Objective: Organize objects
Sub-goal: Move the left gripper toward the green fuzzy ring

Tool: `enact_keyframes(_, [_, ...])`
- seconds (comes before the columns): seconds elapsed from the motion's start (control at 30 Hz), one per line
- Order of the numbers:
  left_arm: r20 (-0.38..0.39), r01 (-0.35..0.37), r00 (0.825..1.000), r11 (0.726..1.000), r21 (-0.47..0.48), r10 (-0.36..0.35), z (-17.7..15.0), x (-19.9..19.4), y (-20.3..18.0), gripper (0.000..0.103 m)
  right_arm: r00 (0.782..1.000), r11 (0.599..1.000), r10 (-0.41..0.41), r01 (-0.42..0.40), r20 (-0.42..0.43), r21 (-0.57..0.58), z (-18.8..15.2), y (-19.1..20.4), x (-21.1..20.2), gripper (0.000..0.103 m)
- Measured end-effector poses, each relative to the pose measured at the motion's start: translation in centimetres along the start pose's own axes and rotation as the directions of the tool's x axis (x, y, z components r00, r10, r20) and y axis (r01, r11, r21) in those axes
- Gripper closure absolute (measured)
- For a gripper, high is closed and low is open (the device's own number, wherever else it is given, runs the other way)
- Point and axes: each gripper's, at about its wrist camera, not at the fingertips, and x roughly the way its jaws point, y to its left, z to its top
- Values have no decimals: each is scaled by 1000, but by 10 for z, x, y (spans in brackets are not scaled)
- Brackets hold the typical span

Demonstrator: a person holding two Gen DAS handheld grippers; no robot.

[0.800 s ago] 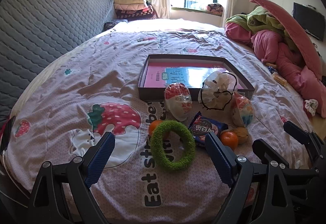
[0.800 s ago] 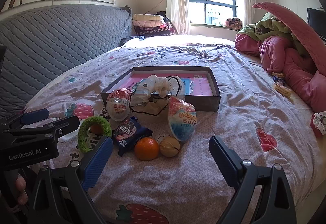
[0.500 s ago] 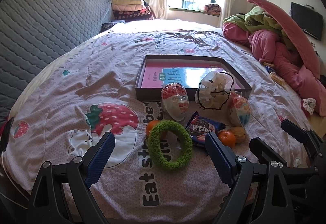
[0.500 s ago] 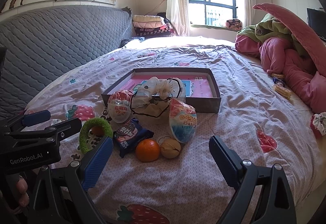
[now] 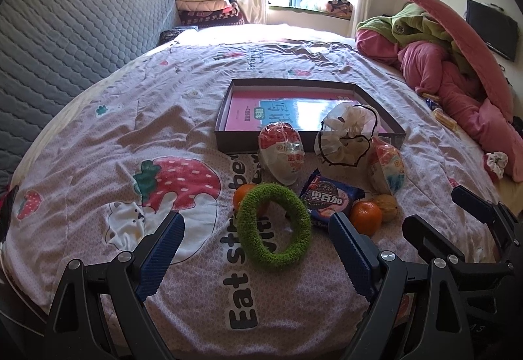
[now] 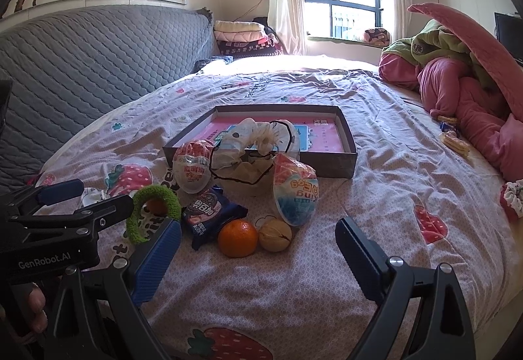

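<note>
A dark shallow box (image 5: 225, 144) (image 6: 340, 163) with a pink book inside lies mid-bed. In front of it sit a red-white egg pack (image 5: 281, 153) (image 6: 191, 165), a white scrunchie bag (image 5: 346, 136) (image 6: 258, 144), a blue egg pack (image 5: 385, 168) (image 6: 295, 193), a blue cookie packet (image 5: 330, 198) (image 6: 209, 213), an orange (image 5: 365, 217) (image 6: 237, 238), a walnut (image 5: 387, 203) (image 6: 275, 235), a green fuzzy ring (image 5: 274, 234) (image 6: 153, 213) and a second orange (image 5: 243, 193) (image 6: 156, 206) behind it. My left gripper (image 5: 256, 250) is open before the ring. My right gripper (image 6: 258, 253) is open before the orange.
A pile of pink and green bedding (image 5: 451, 62) (image 6: 464, 78) lies at the right. Snack packets (image 6: 452, 139) sit near it. A grey quilted headboard (image 5: 65, 42) runs along the left. The left gripper's body (image 6: 49, 219) shows at the right view's left edge.
Both grippers have drifted slightly; the objects sit a little further left and lower in the left wrist view. Nothing was grasped or moved on the bed.
</note>
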Motion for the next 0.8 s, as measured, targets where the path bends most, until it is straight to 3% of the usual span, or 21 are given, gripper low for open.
enact_keyframes(0.8, [-111,-6,994,1000,-16,4,-12,30,13,13,995,1000,-16,18,-99,21,-12,-12,20,8])
